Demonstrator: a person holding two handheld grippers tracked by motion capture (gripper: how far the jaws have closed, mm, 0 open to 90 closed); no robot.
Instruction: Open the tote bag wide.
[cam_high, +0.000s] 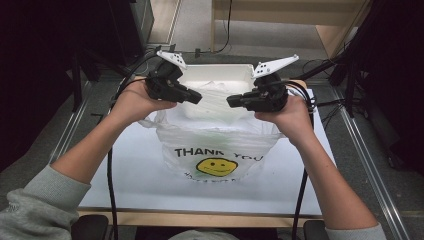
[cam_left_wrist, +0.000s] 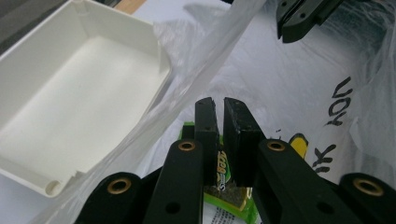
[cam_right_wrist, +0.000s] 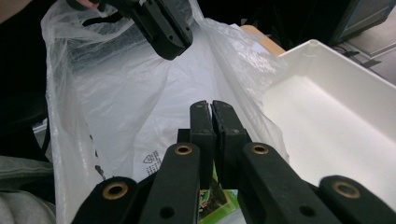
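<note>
Table (cam_high: 140, 185): plastic bag (cam_high: 215, 145) at centre, mouth up; white tray (cam_high: 215, 75) at 12 o'clock behind it. Left gripper (cam_high: 196, 97) at 10, right gripper (cam_high: 232, 101) at 2, both nearly closed, apparently pinching rim film, equally near. Green packet (cam_left_wrist: 224, 191) inside, below.

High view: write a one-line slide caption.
Two hand-held grippers, left gripper and right gripper, face each other above a smiley-face plastic bag, with a white bin behind.

Grey floor (cam_high: 200, 22), pale wooden furniture (cam_high: 300, 12) beyond the table, dark surroundings at both sides
</note>
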